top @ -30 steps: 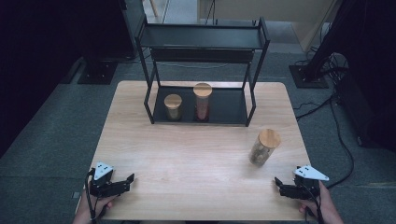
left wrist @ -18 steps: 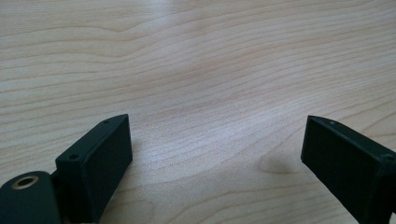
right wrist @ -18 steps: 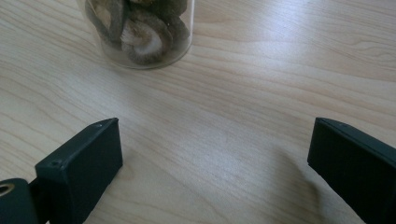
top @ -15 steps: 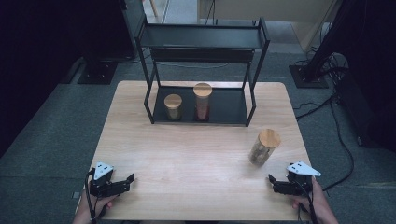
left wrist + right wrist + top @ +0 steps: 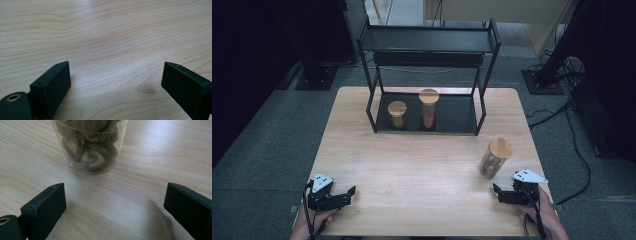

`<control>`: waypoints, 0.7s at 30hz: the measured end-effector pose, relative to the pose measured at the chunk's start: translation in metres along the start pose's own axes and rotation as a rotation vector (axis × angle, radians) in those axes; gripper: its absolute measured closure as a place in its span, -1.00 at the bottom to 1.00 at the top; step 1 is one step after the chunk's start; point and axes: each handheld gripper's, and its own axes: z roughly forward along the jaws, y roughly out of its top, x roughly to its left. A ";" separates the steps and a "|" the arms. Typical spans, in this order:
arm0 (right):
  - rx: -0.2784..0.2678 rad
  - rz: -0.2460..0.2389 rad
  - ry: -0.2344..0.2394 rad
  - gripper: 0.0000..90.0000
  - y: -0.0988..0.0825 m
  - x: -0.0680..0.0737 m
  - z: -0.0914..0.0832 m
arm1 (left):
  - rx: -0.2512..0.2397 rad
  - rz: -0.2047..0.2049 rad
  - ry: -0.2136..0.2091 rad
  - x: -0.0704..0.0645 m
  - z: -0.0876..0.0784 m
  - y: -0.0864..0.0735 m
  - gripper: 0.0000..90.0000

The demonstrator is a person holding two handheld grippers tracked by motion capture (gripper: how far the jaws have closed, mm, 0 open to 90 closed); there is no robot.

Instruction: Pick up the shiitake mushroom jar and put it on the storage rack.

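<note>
The right gripper (image 5: 500,192) is near the table's front right corner, jaws apart w/ nothing between them; they have just been closing a little. Just ahead of it stands a glass jar (image 5: 495,157) w/ wooden lid, upright on the table (image 5: 422,170), not touching the jaws. In the right gripper view the jar (image 5: 91,147) holds brown dried pieces. The left gripper (image 5: 346,194) rests at the front left, jaws also apart over bare wood. Two more jars (image 5: 397,114) stand on the black rack's (image 5: 427,45) bottom shelf at the far side.
</note>
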 end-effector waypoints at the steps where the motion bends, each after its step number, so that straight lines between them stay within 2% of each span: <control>1: 0.002 -0.002 0.000 -0.92 0.001 0.001 0.001 | 0.000 0.000 -0.001 0.000 0.000 0.000 -0.80; 7: -0.008 -0.003 0.003 -0.91 0.010 0.007 0.009 | -0.001 -0.002 -0.002 0.000 0.000 0.000 -0.80; 21: -0.043 -0.013 0.013 -0.91 0.029 0.014 0.009 | -0.001 0.000 -0.003 0.000 0.000 0.000 -0.80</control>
